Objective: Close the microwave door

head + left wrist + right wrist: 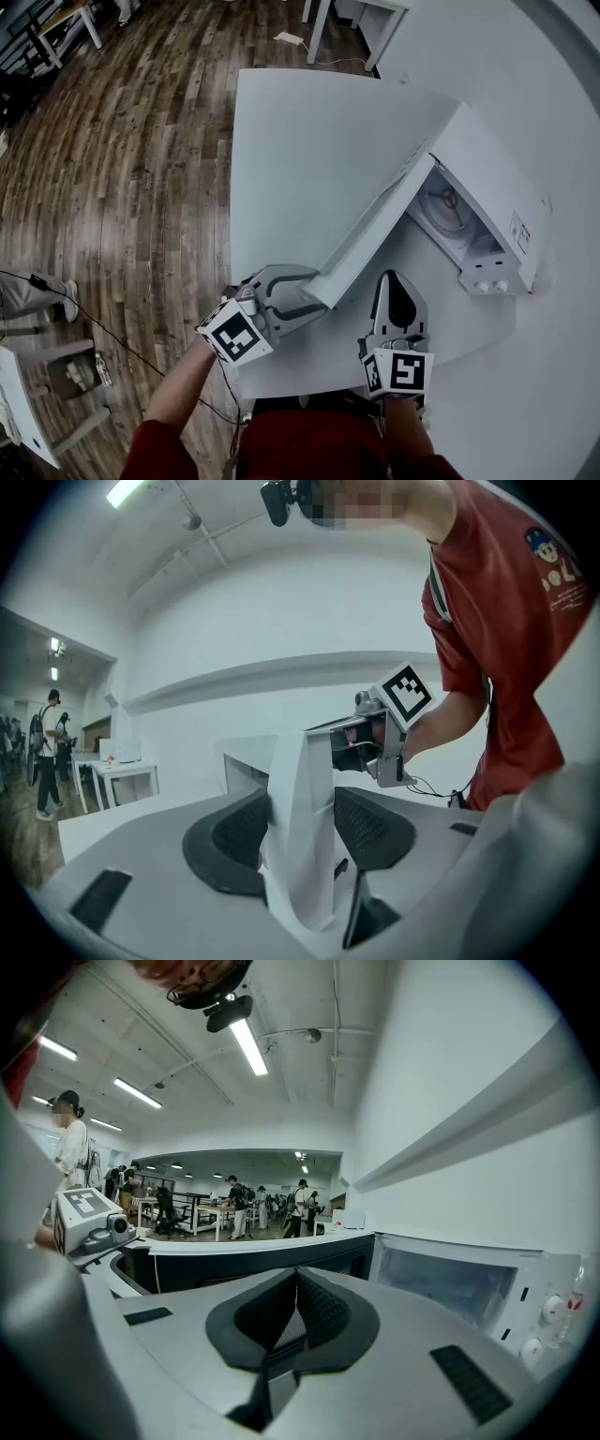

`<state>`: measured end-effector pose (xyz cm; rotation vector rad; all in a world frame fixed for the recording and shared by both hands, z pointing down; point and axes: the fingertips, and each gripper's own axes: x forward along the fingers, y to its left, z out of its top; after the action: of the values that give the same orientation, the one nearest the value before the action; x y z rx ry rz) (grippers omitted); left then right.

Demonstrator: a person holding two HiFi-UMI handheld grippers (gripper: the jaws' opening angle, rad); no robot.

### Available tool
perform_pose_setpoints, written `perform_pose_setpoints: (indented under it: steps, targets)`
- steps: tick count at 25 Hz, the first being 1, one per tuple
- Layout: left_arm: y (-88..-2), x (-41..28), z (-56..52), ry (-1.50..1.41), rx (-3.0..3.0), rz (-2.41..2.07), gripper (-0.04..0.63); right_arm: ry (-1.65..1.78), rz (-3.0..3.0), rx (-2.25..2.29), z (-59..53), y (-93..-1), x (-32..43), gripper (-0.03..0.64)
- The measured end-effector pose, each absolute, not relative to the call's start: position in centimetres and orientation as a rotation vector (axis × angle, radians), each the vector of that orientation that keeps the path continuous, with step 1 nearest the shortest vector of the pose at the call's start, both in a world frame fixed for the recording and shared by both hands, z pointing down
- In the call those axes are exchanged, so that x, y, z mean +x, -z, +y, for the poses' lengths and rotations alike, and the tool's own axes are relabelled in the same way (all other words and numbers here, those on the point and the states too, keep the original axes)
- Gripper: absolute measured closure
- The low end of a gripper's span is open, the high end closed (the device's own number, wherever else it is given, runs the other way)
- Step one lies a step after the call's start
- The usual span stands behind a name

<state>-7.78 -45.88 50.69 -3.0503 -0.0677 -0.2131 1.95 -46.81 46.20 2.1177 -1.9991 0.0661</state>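
Closest under my head camera is my red shirt [309, 441], and just past it are both marker cubes at the near edge of the white table [281, 141]. My left hand-held gripper [314, 292] reaches to the free end of the microwave door [375, 239], which stands swung well out from the white microwave [497, 187] at the table's right side, so the turntable [448, 208] inside is exposed. My right hand-held gripper [394, 281] sits just right of that door end, apart from it, pointing toward the oven's open front. In the left gripper view, the jaws stand wide with the door's white edge upright between them. The left pad [239, 832] is hard against it or nearly so, I cannot tell which, and the right pad [370, 827] is clear of it. In the right gripper view, my jaws are drawn together with nothing in them. The door's dark inner face runs across the left, and the open cavity with its two knobs [544, 1326] lies to the right.
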Motion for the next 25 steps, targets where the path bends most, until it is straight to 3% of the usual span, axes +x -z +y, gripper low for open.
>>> perform_pose_setpoints:
  steps: [8,25]
  targets:
    - [-50.8,-7.2,-44.6,0.224,-3.035,-0.156,0.368,-0.072,-1.981,2.157,-46.3,-46.6,2.2,0.594]
    - [-50.2,-1.0,-38.1,0.242,-3.000,-0.206,0.434,-0.040,-1.858,2.350,-38.4,-45.4,8.6,0.594]
